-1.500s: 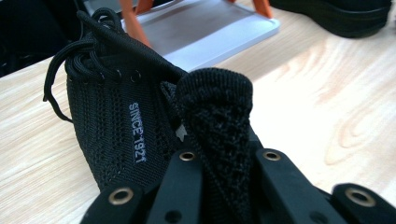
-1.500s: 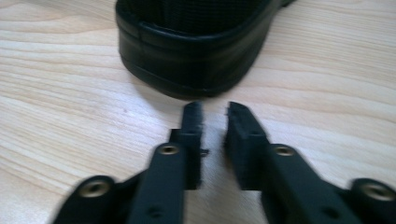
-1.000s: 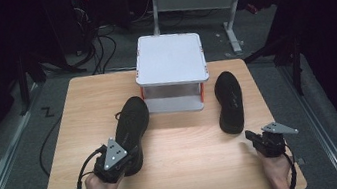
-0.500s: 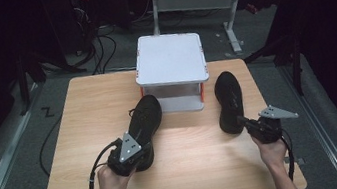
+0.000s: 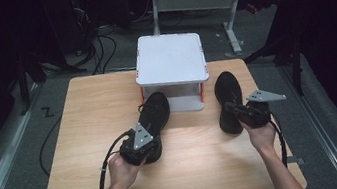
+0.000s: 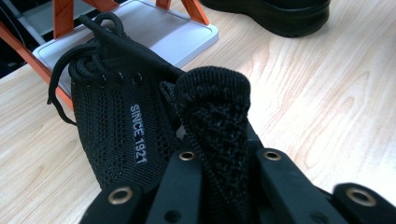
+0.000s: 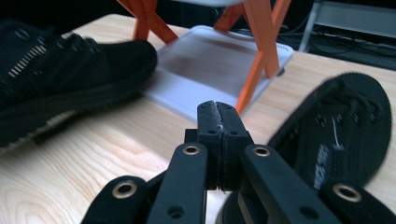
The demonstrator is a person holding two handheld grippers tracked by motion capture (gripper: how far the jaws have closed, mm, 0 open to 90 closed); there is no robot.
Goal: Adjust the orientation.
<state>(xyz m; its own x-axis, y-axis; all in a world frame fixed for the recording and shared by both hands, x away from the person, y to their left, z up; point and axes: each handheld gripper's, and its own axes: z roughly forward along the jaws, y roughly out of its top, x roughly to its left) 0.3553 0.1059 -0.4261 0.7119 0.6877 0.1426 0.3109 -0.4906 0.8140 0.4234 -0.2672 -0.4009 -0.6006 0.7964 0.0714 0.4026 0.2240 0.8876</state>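
A black knit shoe [image 5: 153, 114] stands upright on the wooden table [image 5: 87, 137], toe toward the white rack [image 5: 170, 59]. My left gripper [image 5: 145, 130] is shut on this shoe's heel collar; in the left gripper view the knit fabric [image 6: 212, 107] is pinched between the jaws, and the tongue reads "SINCE 1921". The second black shoe [image 5: 227, 96] lies right of the rack with its sole [image 7: 336, 130] showing. My right gripper [image 5: 233, 107] hangs just above its near end, shut [image 7: 218, 112] with nothing between the jaws.
The rack has orange legs [image 7: 259, 51] and a low white shelf [image 7: 210, 60] facing me, with the left shoe's toe [image 7: 116, 60] close to it. Bare wood stretches across the table's left half and front edge. Cables and desk legs lie on the floor beyond.
My left gripper has slid the held shoe to the right and forward, toward the rack. My right gripper has risen from the front right corner and moved in over the second shoe.
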